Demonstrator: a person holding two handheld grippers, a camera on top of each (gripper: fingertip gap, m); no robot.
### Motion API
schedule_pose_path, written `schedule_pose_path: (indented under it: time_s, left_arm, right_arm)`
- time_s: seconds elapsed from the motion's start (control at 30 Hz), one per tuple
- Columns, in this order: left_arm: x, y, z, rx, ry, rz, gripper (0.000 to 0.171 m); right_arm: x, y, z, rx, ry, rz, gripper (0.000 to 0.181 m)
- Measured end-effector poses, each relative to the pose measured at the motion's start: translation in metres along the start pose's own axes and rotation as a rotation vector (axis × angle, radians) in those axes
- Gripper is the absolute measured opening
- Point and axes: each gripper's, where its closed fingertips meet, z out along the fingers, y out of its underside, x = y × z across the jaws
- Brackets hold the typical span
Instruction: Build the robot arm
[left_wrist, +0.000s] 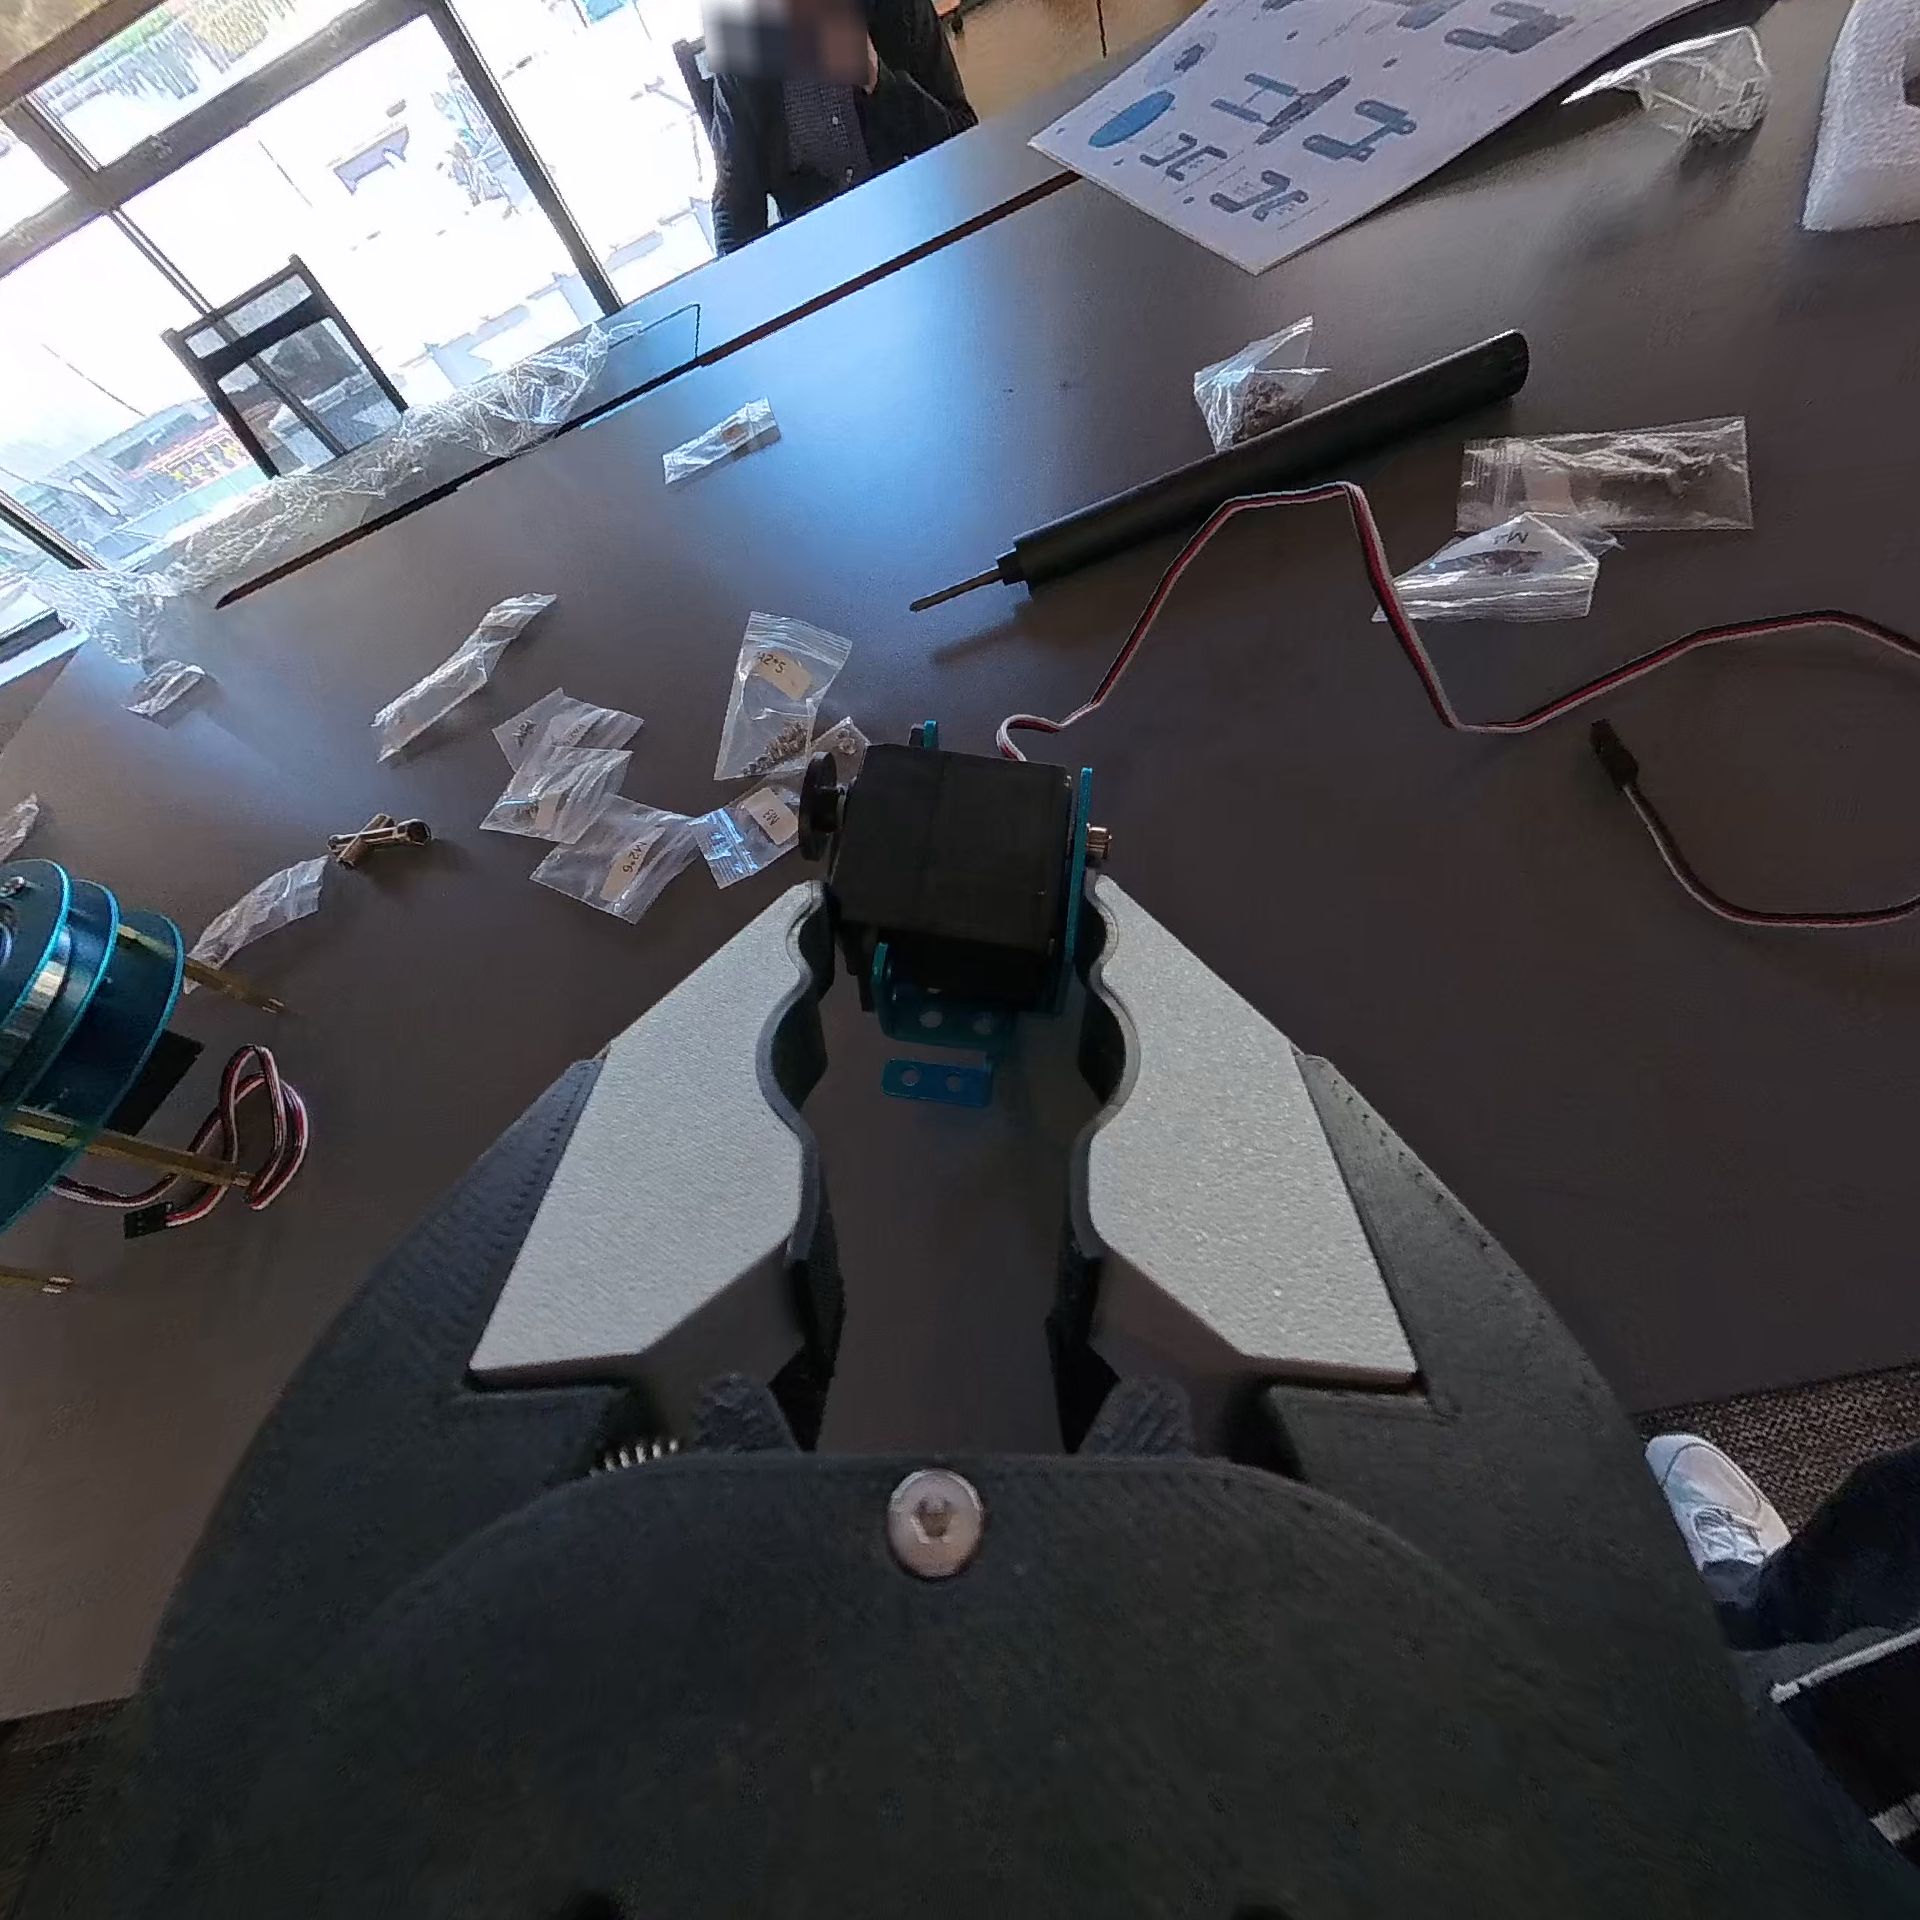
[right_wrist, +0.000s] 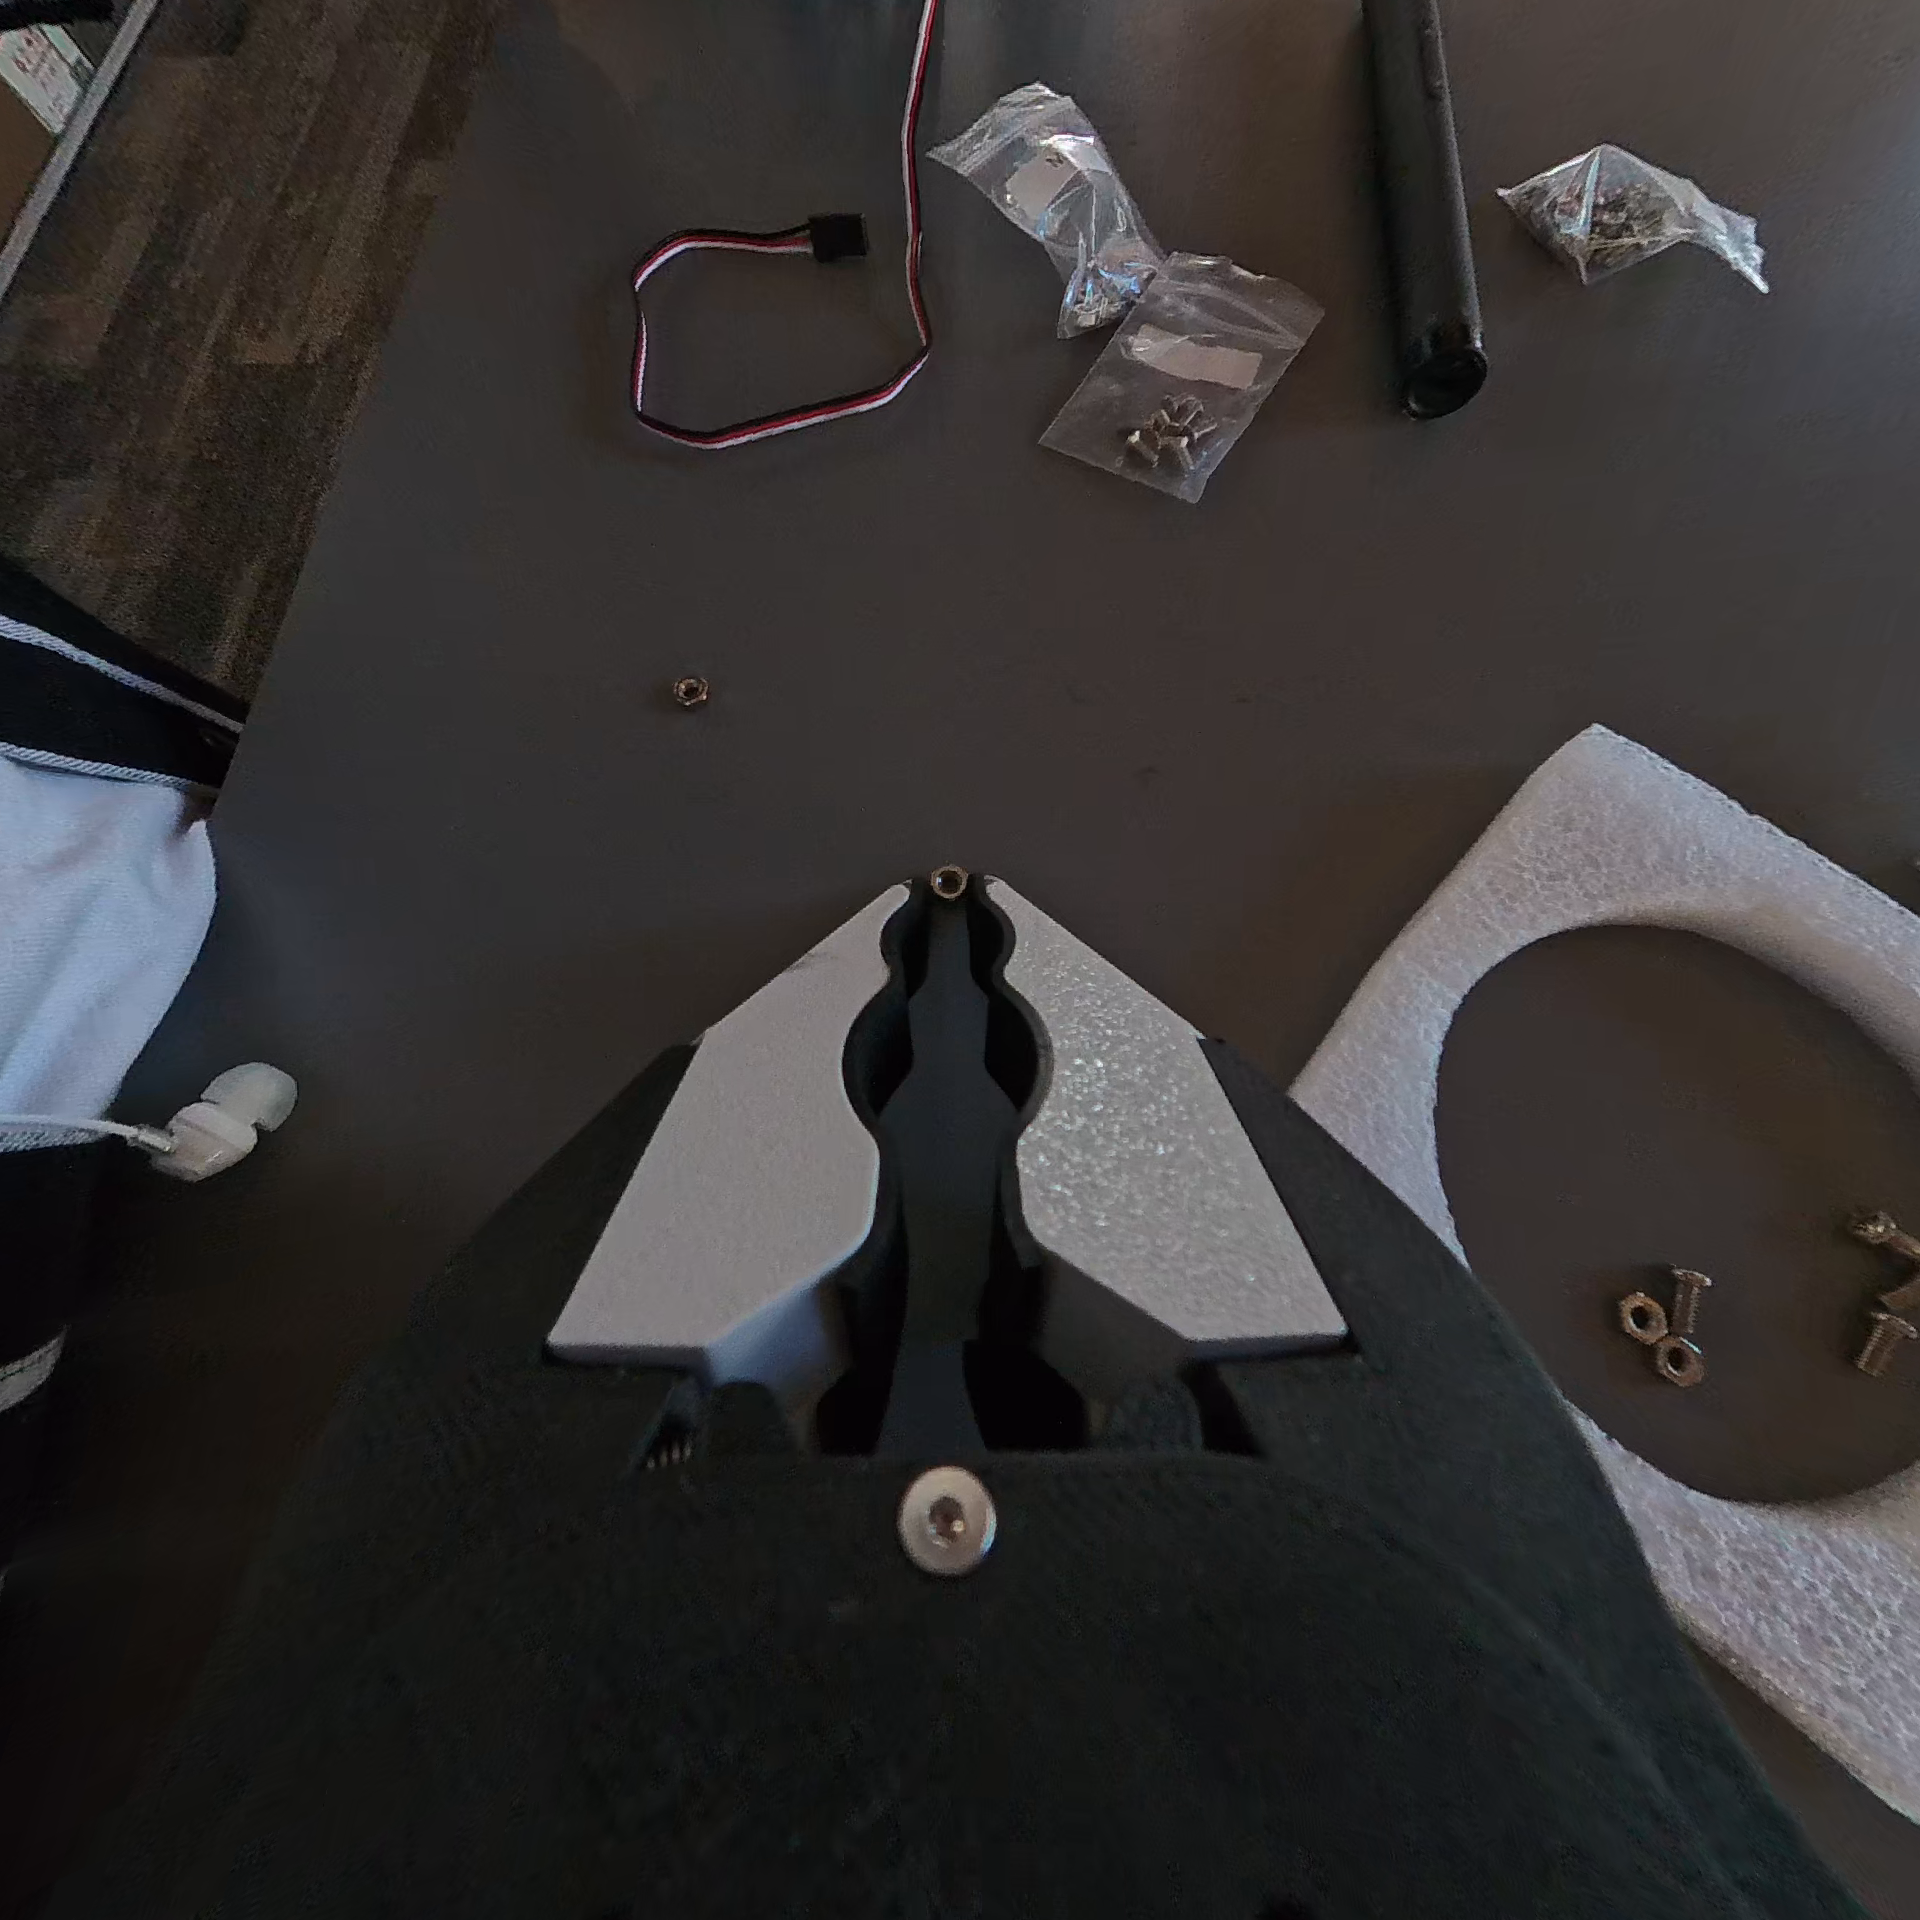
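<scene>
Dark grey tabletop (left_wrist: 1351, 1039) is seen beneath both grippers, with windows and a standing person beyond its far edge. Nearest in the left wrist view, the left gripper (left_wrist: 951, 904) is shown with its fingers closed against a black servo motor (left_wrist: 951, 857), which is carried in a blue metal bracket (left_wrist: 930, 1023) and held at the fingertips; whether the bracket foot rests on the table cannot be told from this angle. From the servo a red, white and black cable (left_wrist: 1247, 582) is led away to the right across the table. To the left, a blue round assembly (left_wrist: 73, 1039) with brass standoffs is seen at the picture's edge. Farther off, small clear bags of hardware (left_wrist: 582, 790) are scattered, then a black screwdriver (left_wrist: 1247, 478), and a printed sheet (left_wrist: 1299, 114) at the far side. In the right wrist view, the right gripper (right_wrist: 949, 885) is shown nearly closed, a small brass-coloured nut (right_wrist: 949, 883) being pinched at the very tips. Just beside it on the right, a white foam piece (right_wrist: 1558, 883) with a round cut-out is laid, loose screws and nuts (right_wrist: 1673, 1325) lying inside the opening. A second nut (right_wrist: 687, 688) lies apart, farther ahead.
</scene>
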Motion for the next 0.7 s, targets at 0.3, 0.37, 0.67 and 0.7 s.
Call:
schedule_pose_path:
  time_s: [0.3, 0.37, 0.67, 0.7]
  left_arm:
    - [0.0003, 0.0000, 0.0003, -0.002, -0.003, 0.003, 0.045]
    - [0.0003, 0.0000, 0.0004, -0.004, -0.003, 0.005, 0.045]
    - [0.0019, -0.0006, 0.0017, -0.020, -0.013, 0.032, 0.045]
    - [0.0032, -0.0007, 0.0017, -0.023, -0.017, 0.048, 0.045]
  right_arm:
    - [-0.0001, 0.0000, 0.0000, 0.000, 0.000, 0.000, 0.007]
    - [-0.0001, 0.0000, 0.0000, 0.000, 0.000, 0.000, 0.007]
    - [0.0002, 0.0004, -0.0006, 0.000, 0.007, -0.014, 0.007]
    - [0.0002, 0.0003, -0.0006, 0.000, 0.007, -0.014, 0.007]
